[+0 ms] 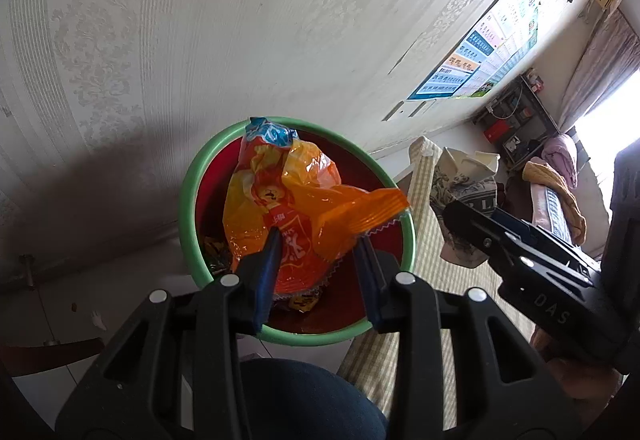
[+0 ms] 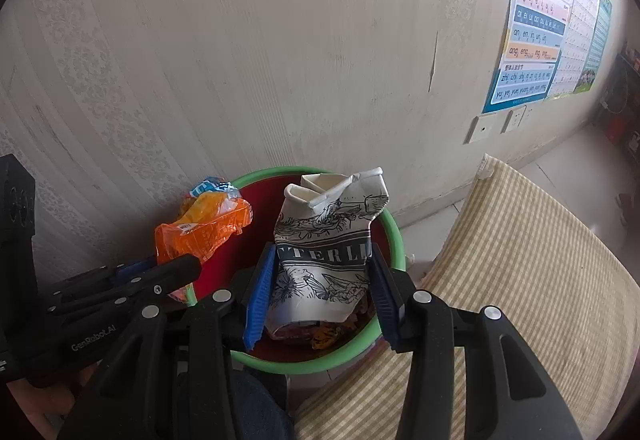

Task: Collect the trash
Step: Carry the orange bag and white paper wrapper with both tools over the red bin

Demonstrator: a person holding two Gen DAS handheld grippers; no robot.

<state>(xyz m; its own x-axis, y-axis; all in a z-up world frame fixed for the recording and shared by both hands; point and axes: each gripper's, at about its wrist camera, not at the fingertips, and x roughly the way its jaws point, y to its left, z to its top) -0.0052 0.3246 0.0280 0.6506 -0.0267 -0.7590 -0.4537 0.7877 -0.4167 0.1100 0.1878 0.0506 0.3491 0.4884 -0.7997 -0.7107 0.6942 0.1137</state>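
Note:
A red bin with a green rim (image 1: 188, 196) (image 2: 390, 224) stands by the wall. My left gripper (image 1: 318, 244) is shut on a crumpled orange snack bag (image 1: 280, 196) and holds it over the bin's mouth. The right gripper (image 2: 322, 264) is shut on a crushed white paper cup with black print (image 2: 324, 240), also above the bin. In the left wrist view the right gripper (image 1: 460, 212) with the cup (image 1: 466, 180) shows at the right; in the right wrist view the left gripper (image 2: 176, 264) with the orange bag (image 2: 204, 228) shows at the left. Wrappers (image 2: 330, 334) lie in the bin.
A patterned wall (image 1: 240, 40) rises close behind the bin. A checked yellow cushion (image 2: 520, 260) lies right of the bin. A person's dark trouser knee (image 1: 304, 396) is below the grippers. Posters (image 2: 536, 40) and wall sockets (image 2: 482, 128) sit on the wall at right.

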